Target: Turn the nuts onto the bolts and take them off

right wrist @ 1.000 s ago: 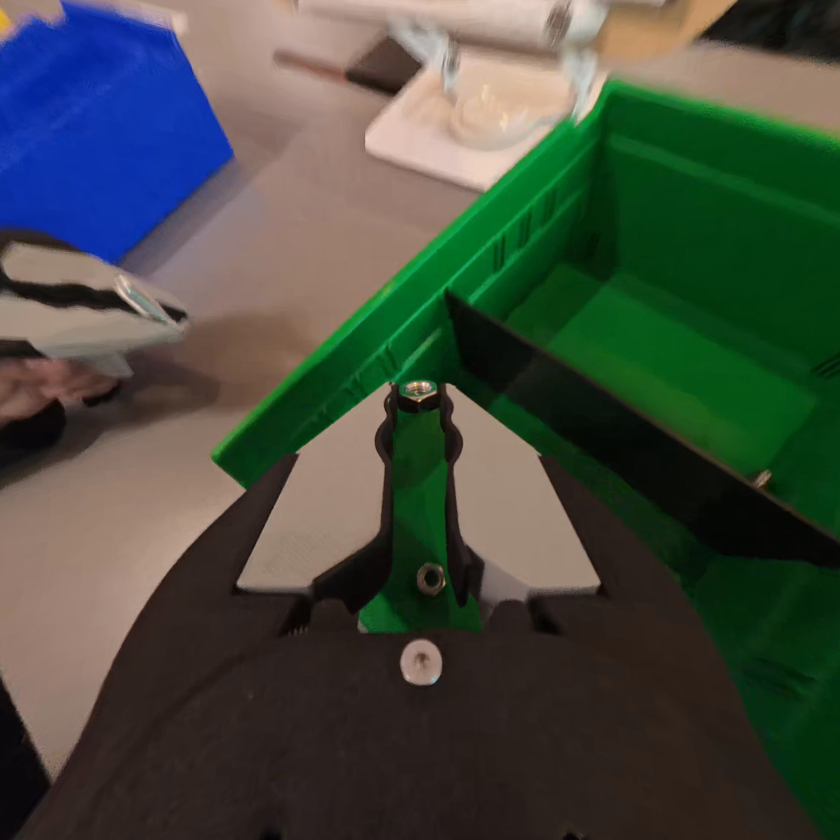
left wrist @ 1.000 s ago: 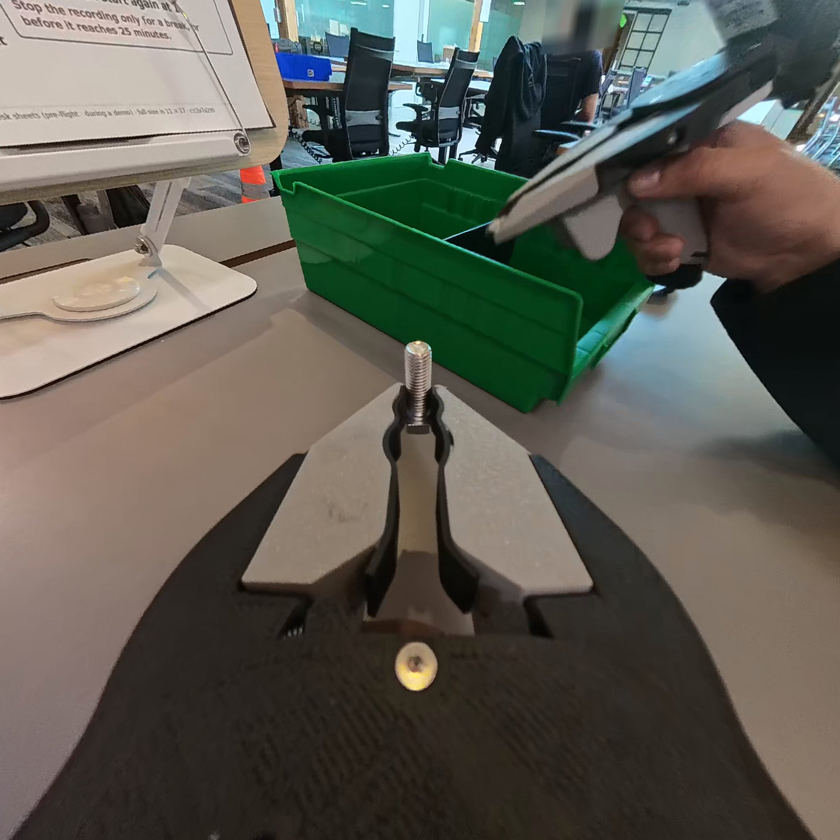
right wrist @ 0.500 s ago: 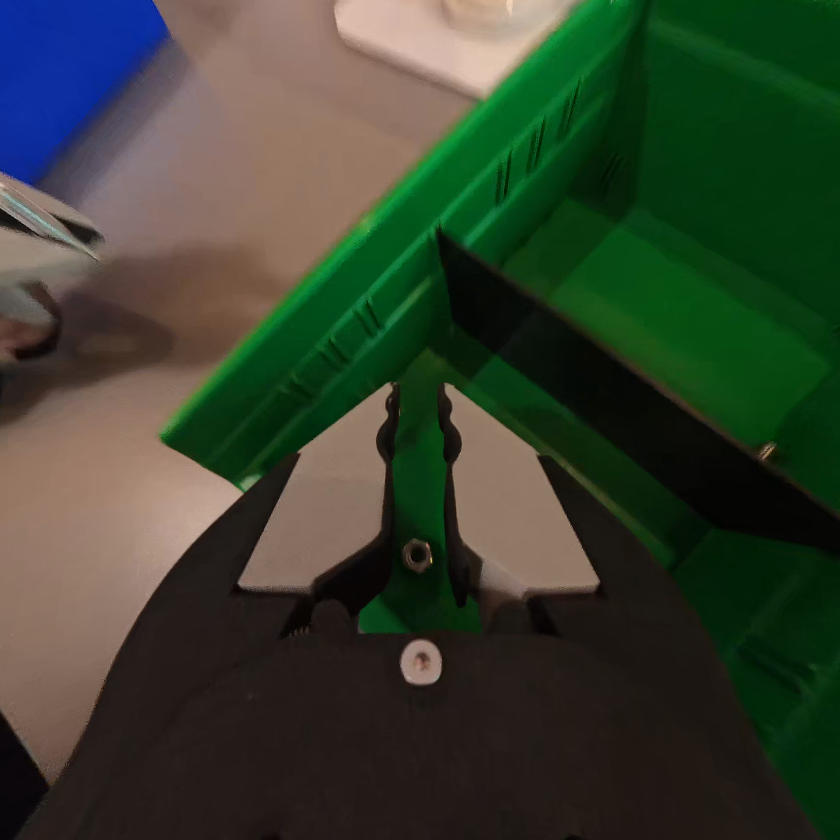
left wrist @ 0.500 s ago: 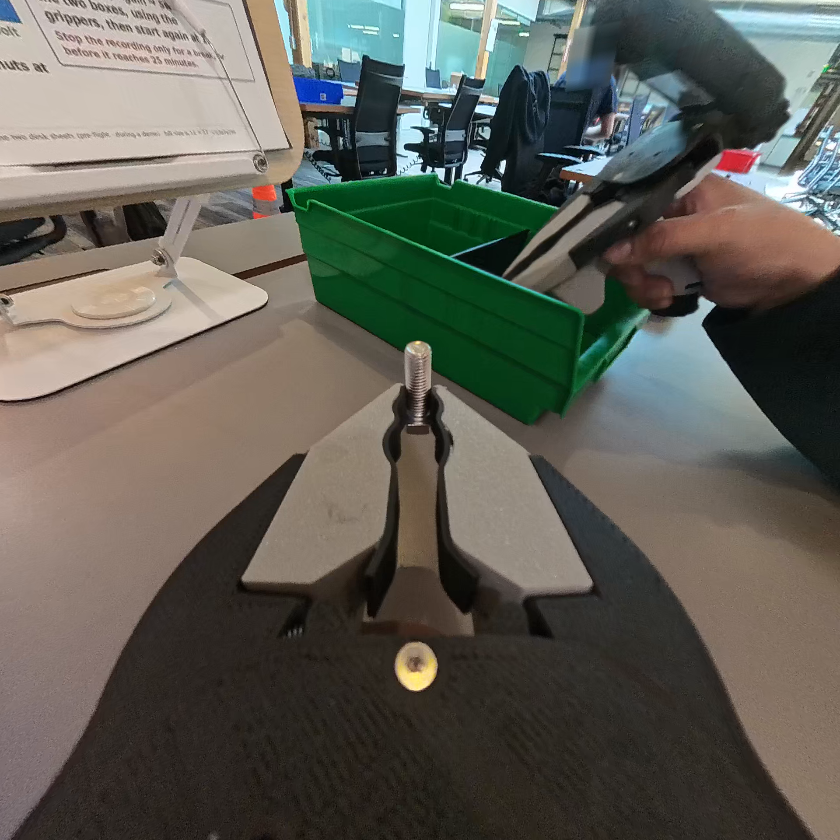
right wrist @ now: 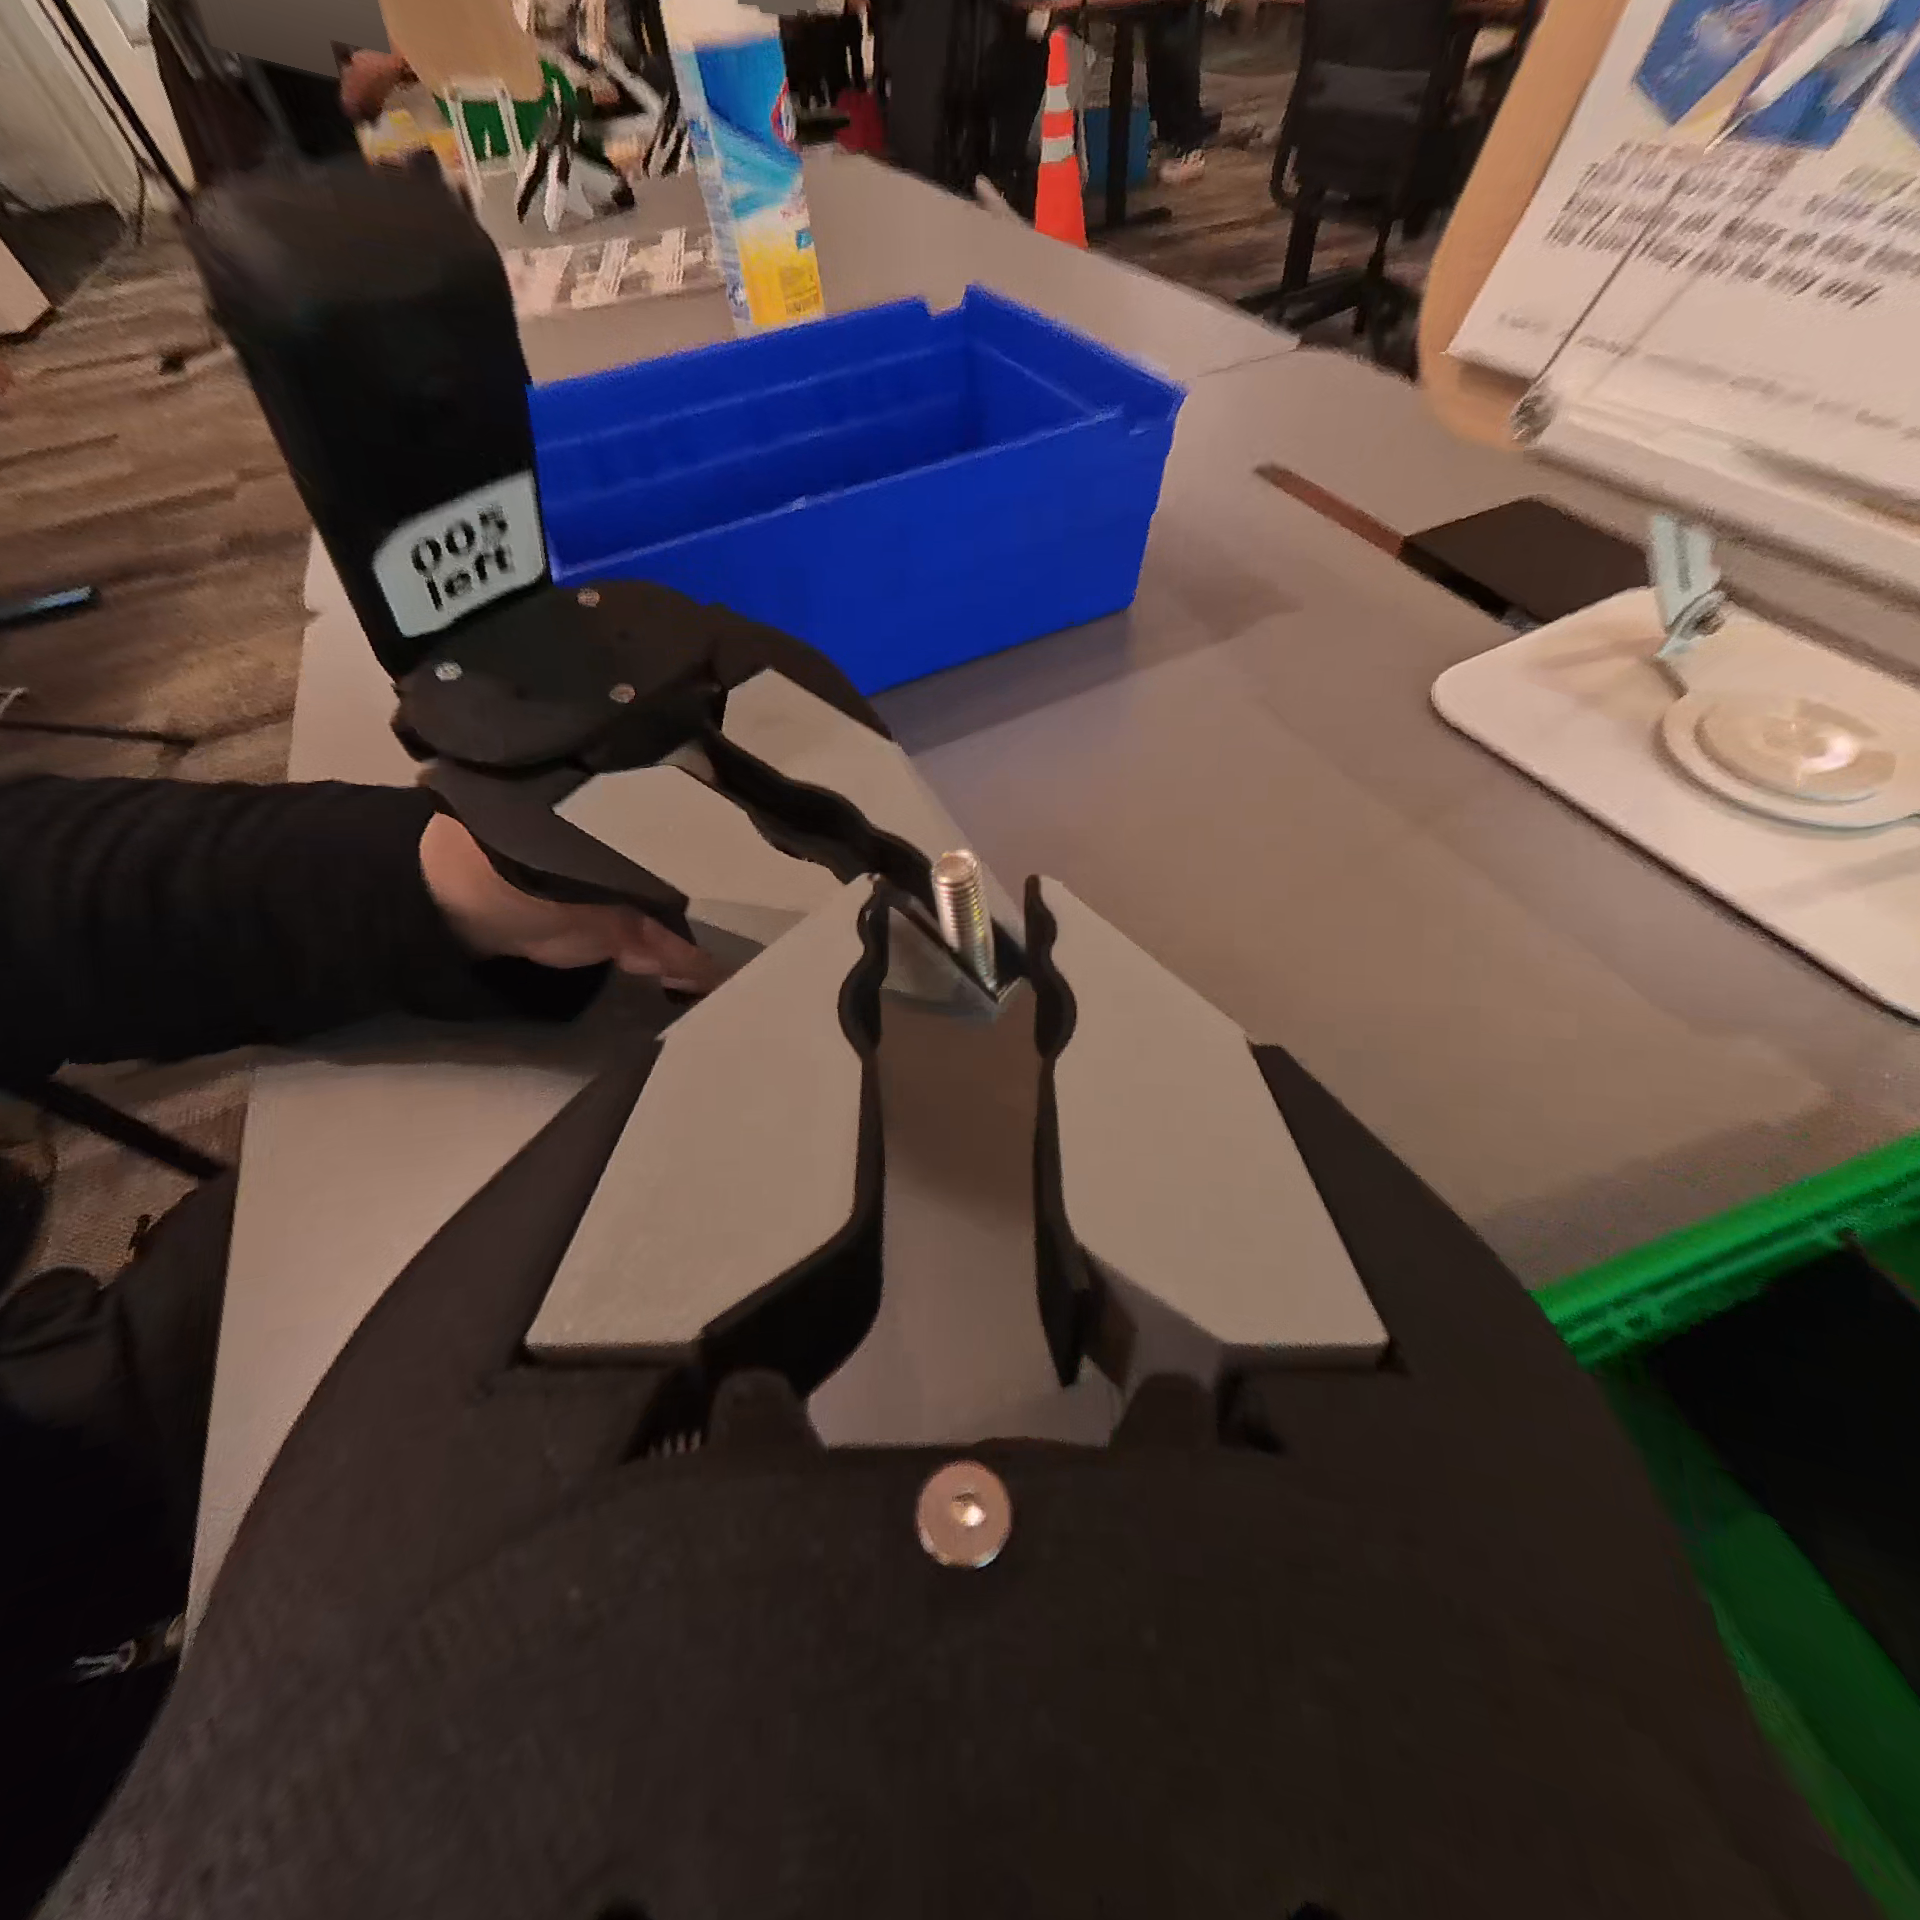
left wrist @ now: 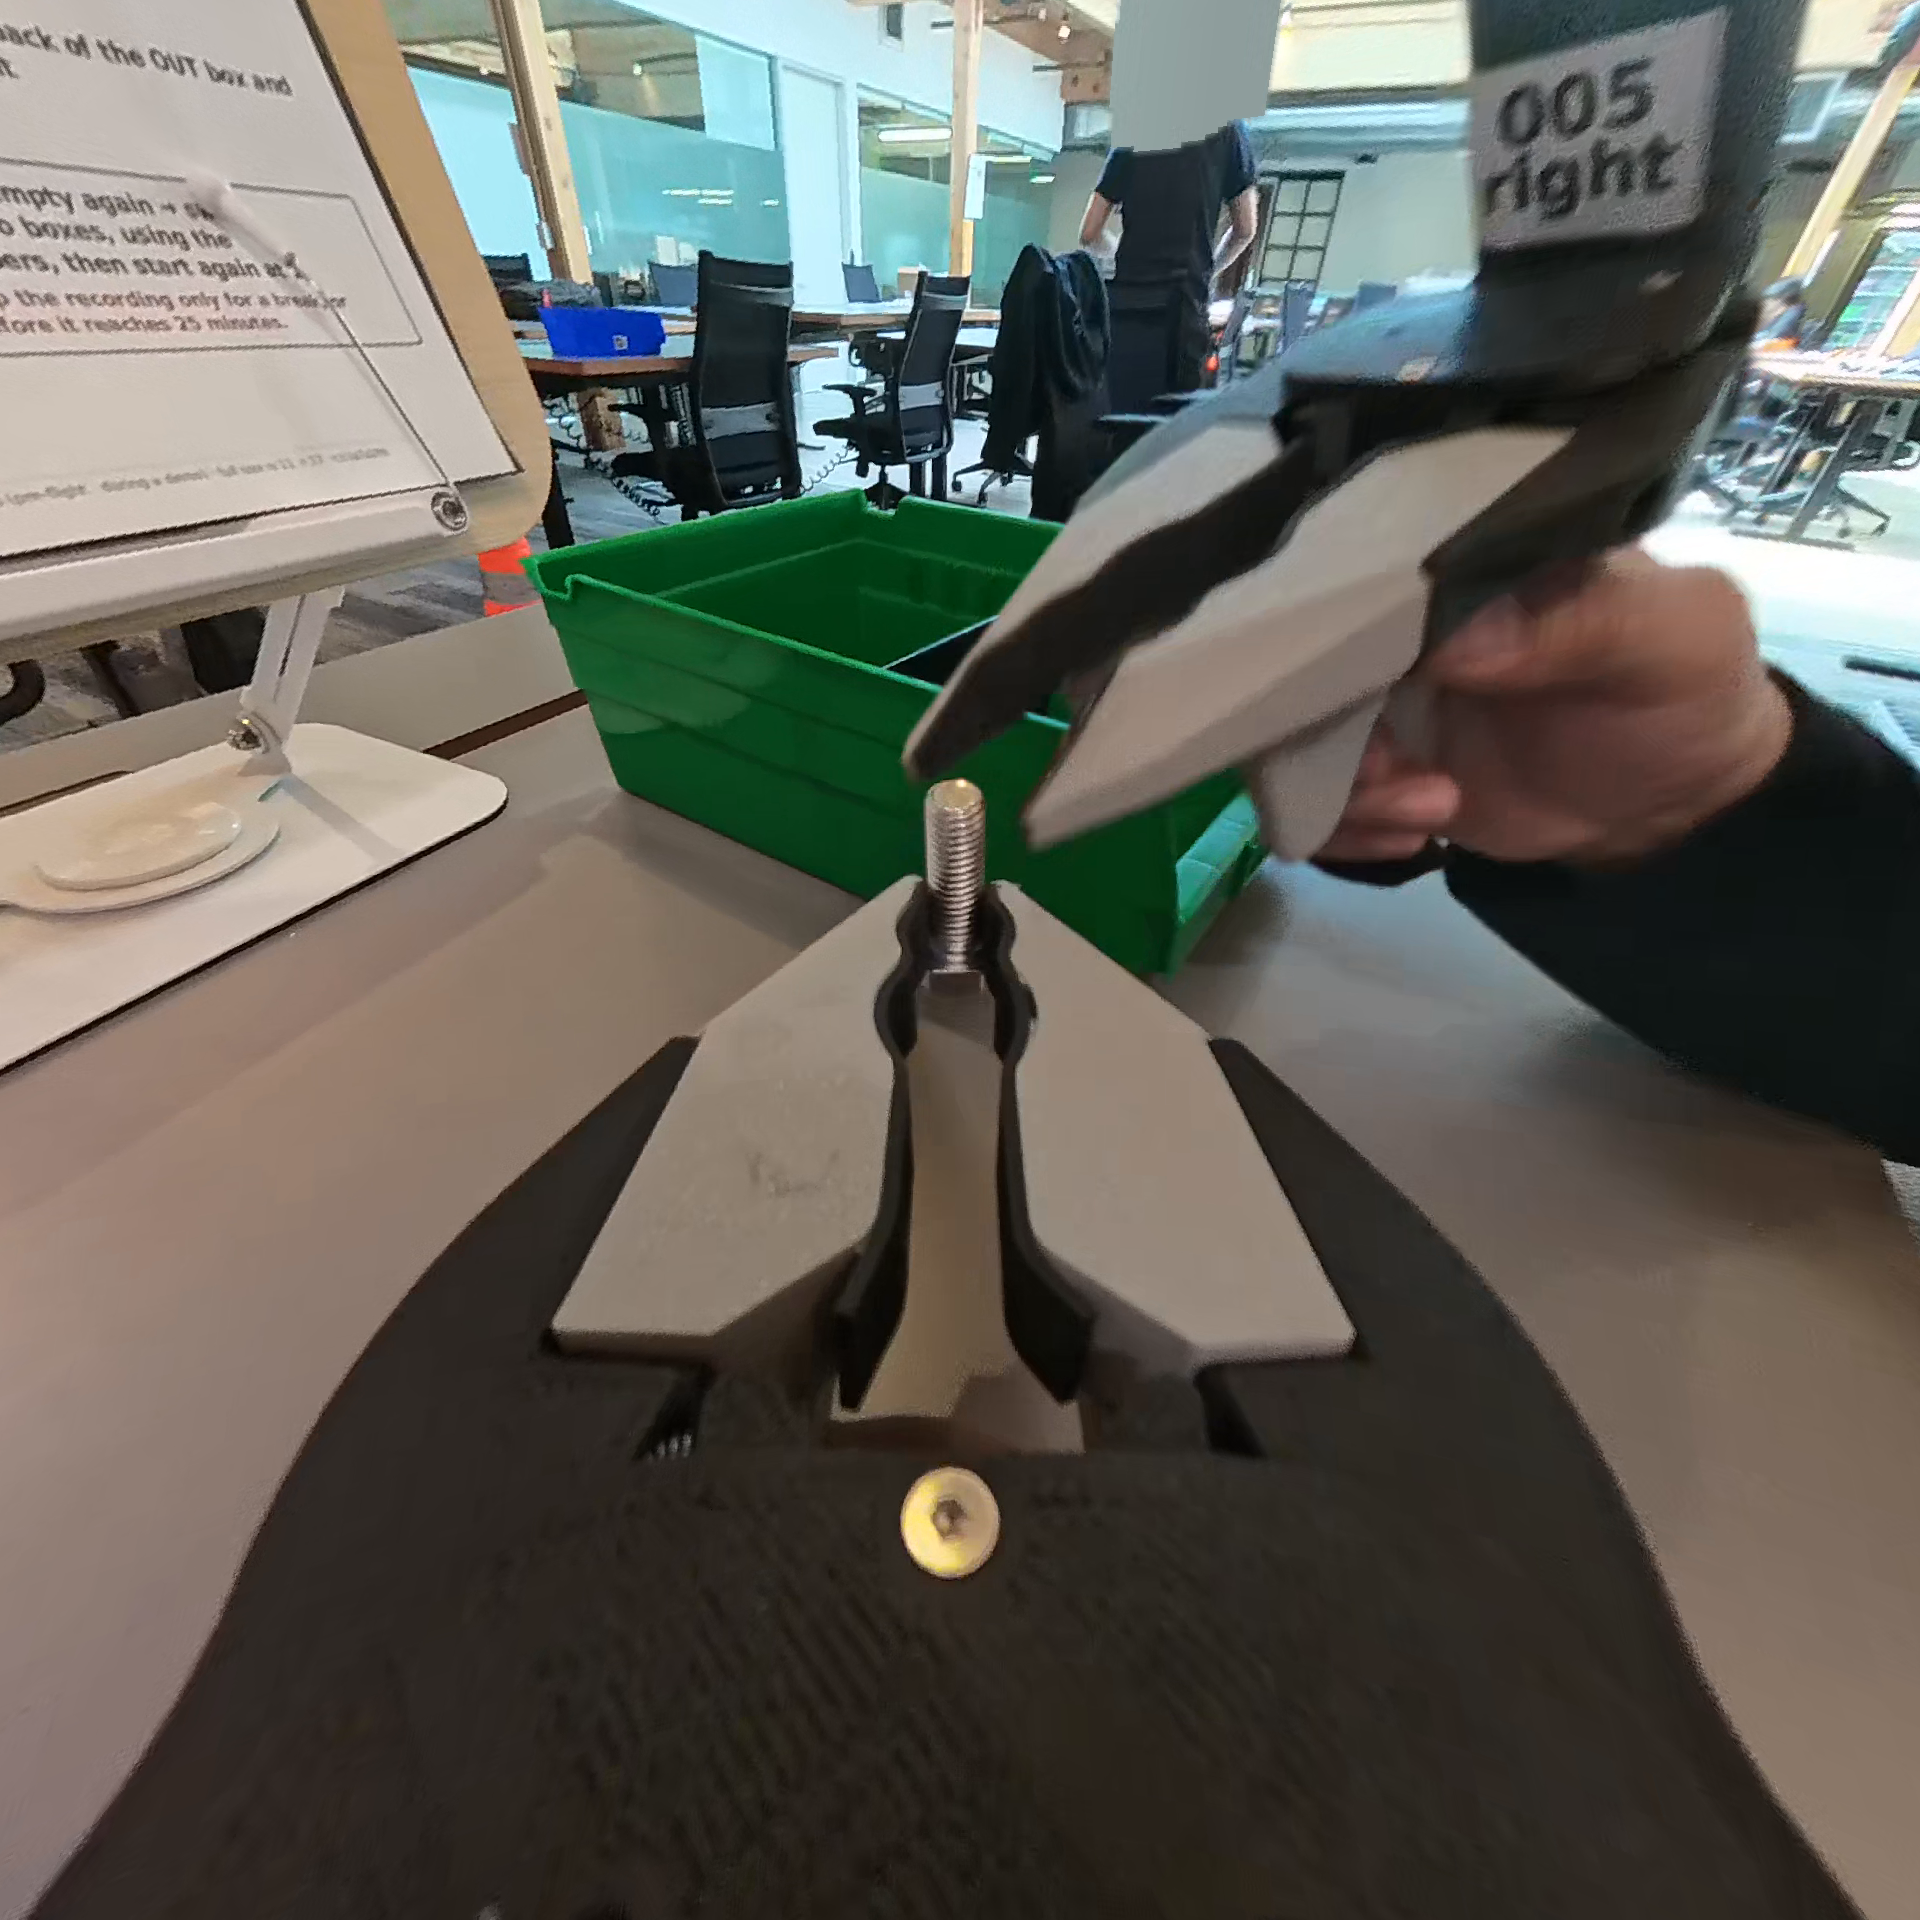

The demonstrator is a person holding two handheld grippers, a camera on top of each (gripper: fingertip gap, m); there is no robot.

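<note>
Jaws: your left gripper (left wrist: 956, 940) pinches the bolt (left wrist: 954, 868) upright; your right gripper (right wrist: 954, 935), spread and empty, flanks it. Fetch a nut first.

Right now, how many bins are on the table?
2: a green bin beside the right gripper, and a blue bin behind the left gripper.

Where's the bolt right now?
The bolt stands upright, clamped at its head in the left gripper, centre of the left wrist view, in front of the green bin; the open right gripper straddles it.
</note>
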